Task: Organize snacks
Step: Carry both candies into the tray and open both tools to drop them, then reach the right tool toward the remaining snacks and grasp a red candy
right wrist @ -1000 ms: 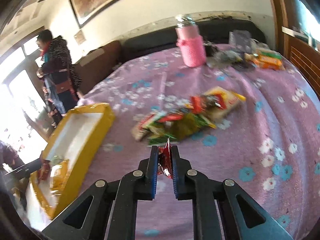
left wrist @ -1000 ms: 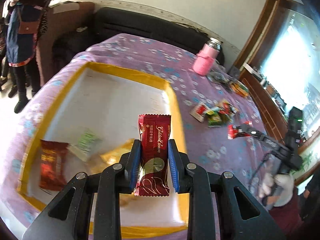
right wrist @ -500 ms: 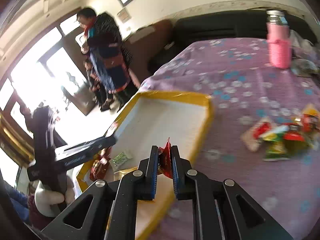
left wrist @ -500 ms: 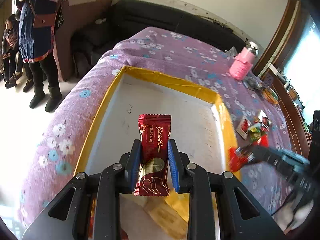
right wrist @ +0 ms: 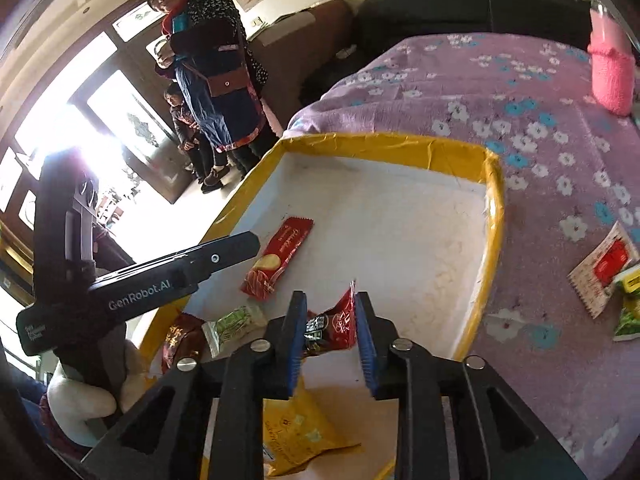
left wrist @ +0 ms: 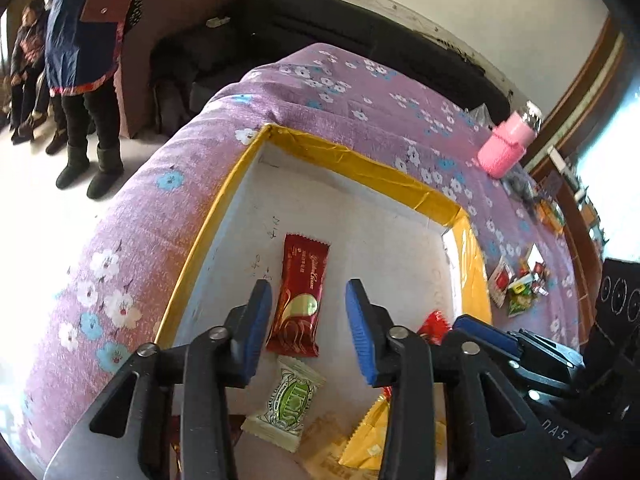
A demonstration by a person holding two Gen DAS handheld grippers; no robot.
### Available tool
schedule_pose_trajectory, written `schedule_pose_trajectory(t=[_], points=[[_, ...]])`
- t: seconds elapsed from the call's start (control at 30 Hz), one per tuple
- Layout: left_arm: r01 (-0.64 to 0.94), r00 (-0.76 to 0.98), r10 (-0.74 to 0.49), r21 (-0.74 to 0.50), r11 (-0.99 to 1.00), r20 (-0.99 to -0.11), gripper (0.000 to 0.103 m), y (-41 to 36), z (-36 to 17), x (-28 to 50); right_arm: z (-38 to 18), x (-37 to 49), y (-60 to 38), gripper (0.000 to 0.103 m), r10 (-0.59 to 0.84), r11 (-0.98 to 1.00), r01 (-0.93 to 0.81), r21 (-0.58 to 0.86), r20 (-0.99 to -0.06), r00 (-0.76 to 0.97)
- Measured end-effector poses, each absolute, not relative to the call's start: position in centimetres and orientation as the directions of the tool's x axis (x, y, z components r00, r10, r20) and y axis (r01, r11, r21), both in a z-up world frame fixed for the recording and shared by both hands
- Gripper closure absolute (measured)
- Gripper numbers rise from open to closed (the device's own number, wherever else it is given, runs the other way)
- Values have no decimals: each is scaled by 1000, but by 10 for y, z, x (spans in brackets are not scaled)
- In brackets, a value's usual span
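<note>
**Me:** Between my left gripper's (left wrist: pixel 308 332) blue pads, the long red wafer packet (left wrist: pixel 301 294) lies flat on the white floor of the yellow-rimmed box (left wrist: pixel 360 168). The jaws are opening and neither pad touches it; I judge it released.

**Partner:** And your right?

**Me:** Over the near part of the same box, my right gripper (right wrist: pixel 330 336) has the small red snack pouch (right wrist: pixel 334 326) standing between its pads. Those jaws are opening too. The pouch looks loose, leaning toward the right pad, so I count it as let go or nearly so; whether it touches a pad I cannot tell.

**Partner:** So which step is this?

**Me:** The drop into the box, both hands at once. Near the wafer packet lie a green-and-white sweet (left wrist: pixel 286 402) and a yellow packet (right wrist: pixel 296 436), with a dark red pouch (right wrist: pixel 180 338) at the near left corner.

**Partner:** What comes next?

**Me:** Probably lifting both grippers clear without dragging wrappers out, then reaching right across the purple flowered cloth (left wrist: pixel 168 208) to the loose pile of snacks (left wrist: pixel 518 284) just beyond the box's right wall. Farther off stands a pink bottle (left wrist: pixel 506 152); I'd leave it. Two people stand far left on the floor (right wrist: pixel 212 76).
</note>
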State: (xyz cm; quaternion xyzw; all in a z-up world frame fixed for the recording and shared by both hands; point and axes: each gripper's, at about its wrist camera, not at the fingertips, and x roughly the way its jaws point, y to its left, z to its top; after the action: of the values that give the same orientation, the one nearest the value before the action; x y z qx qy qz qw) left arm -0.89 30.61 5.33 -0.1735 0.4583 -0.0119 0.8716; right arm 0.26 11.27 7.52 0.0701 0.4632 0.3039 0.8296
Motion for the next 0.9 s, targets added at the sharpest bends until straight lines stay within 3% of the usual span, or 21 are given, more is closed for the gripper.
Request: schedule_pose_trajectory(t=[0.23, 0.5, 0.67, 0.9], points=[[-133, 613, -248, -407, 904, -750, 64, 295, 74, -32, 92, -7, 78, 72, 568, 816, -415, 402, -693, 444], [-77, 636, -322, -473, 878, -702, 35, 240, 96, -67, 94, -26, -5, 64, 517, 856, -316, 409, -673, 530], [-34, 617, -433, -572, 820, -657, 33, 202, 88, -88, 85, -23, -74, 64, 422, 900, -180, 397, -691, 588], [11, 571, -467, -562, 827, -676, 33, 166, 72, -93, 94, 16, -113, 63, 260, 952, -56, 300, -698, 667]])
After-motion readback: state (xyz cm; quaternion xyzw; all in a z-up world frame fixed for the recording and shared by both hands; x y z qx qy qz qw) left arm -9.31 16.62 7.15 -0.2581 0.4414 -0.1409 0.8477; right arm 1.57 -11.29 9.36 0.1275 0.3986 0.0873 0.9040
